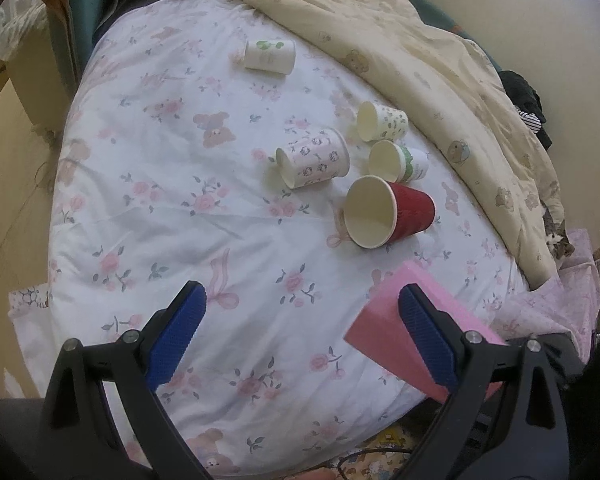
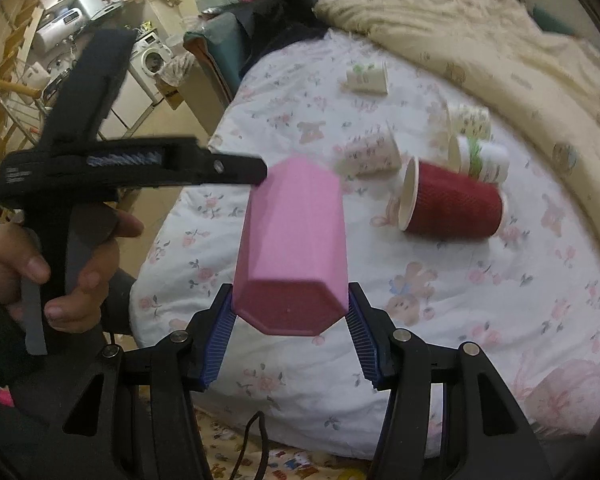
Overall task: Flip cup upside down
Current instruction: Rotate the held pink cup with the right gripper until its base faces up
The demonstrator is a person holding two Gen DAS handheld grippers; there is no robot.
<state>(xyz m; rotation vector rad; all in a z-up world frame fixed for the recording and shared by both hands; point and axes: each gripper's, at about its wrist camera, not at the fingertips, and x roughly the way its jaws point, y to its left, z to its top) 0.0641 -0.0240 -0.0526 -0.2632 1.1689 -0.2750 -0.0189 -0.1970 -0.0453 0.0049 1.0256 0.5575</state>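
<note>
Two grippers show above a bed [image 1: 160, 200] with a flowered white sheet. The right gripper [image 2: 291, 334] is clamped on a pink cup [image 2: 296, 236], its blue pads [image 2: 218, 344] pressed against both sides of the cup's base end. The cup is faceted, held in the air over the near left part of the bed, its dark flat bottom facing the camera and its body pointing away toward the far side. In the left wrist view the same pink cup [image 1: 384, 320] appears at the near right, partly behind that gripper's right finger.

The left gripper [image 1: 300, 336] is spread wide, nothing between its blue pads [image 1: 176, 336], hovering over the near edge of the bed. From the right wrist view its black body [image 2: 140, 164] is seen side-on at the left, with a hand [image 2: 56, 264] wrapped round its handle; its tip is close beside the pink cup's far end, though contact cannot be judged.

Five paper cups lie on their sides farther on: a red cup [image 1: 388, 214] nearest, three patterned cups [image 1: 314, 158] just beyond it in a cluster, and a white cup [image 1: 269, 56] far off alone. A cream quilt [image 1: 420, 48] is heaped along the far right.
</note>
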